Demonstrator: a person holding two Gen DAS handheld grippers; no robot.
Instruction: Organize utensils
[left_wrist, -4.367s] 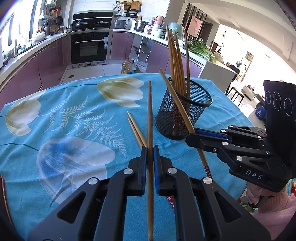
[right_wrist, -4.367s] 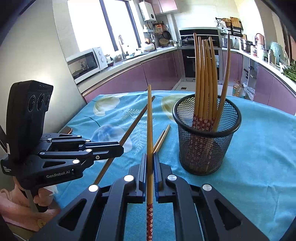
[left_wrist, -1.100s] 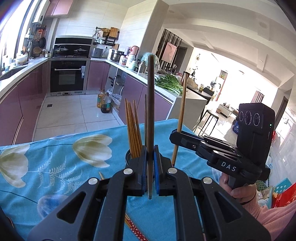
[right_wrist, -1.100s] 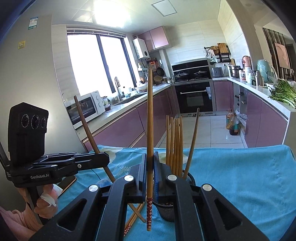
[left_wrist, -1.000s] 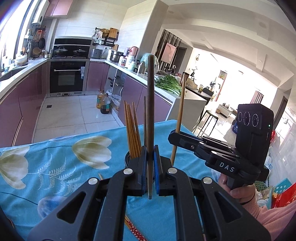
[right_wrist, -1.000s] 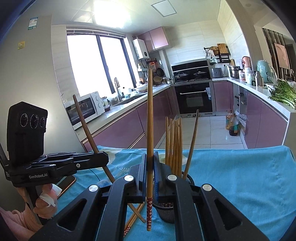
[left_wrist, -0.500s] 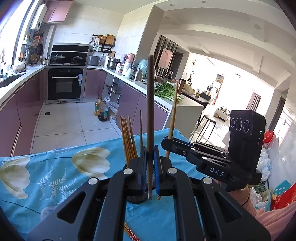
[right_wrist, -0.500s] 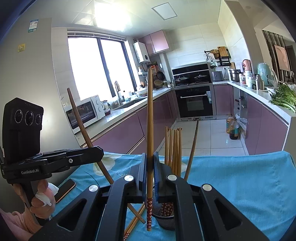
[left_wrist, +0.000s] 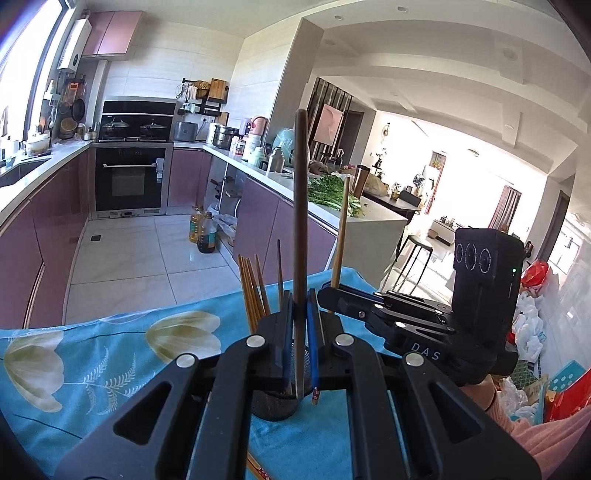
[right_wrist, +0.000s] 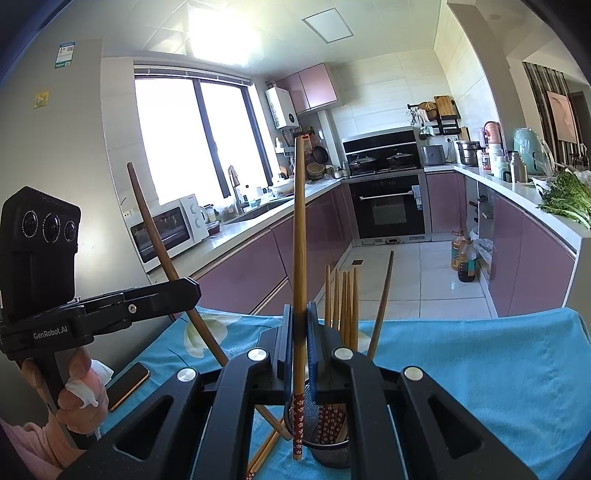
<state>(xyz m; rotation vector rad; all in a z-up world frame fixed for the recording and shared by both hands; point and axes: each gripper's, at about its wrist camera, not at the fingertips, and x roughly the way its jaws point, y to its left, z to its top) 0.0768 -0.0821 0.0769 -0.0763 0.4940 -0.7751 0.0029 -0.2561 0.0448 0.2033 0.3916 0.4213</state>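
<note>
Tablecloth of blue floral fabric (right_wrist: 480, 354) carried the black mesh holder (right_wrist: 325, 448). Above it, the left gripper (left_wrist: 298, 317) pinched a dark wooden chopstick (left_wrist: 300, 221) upright; the right gripper (right_wrist: 298, 332) clamped a red-patterned bamboo chopstick (right_wrist: 299, 258).

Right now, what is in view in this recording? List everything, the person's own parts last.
dark chopstick: one, dark brown, upright in the left gripper.
light chopstick: one, tan with red patterned end, upright in the right gripper.
mesh holder: one, black, on the table below the grippers.
chopsticks in the holder: about six, tan and brown.
loose chopsticks: a pair, tan, on the cloth beside the holder.
tablecloth: one, teal, floral.
phone: one, dark, table edge.
left gripper: black, shut.
right gripper: black, shut.
</note>
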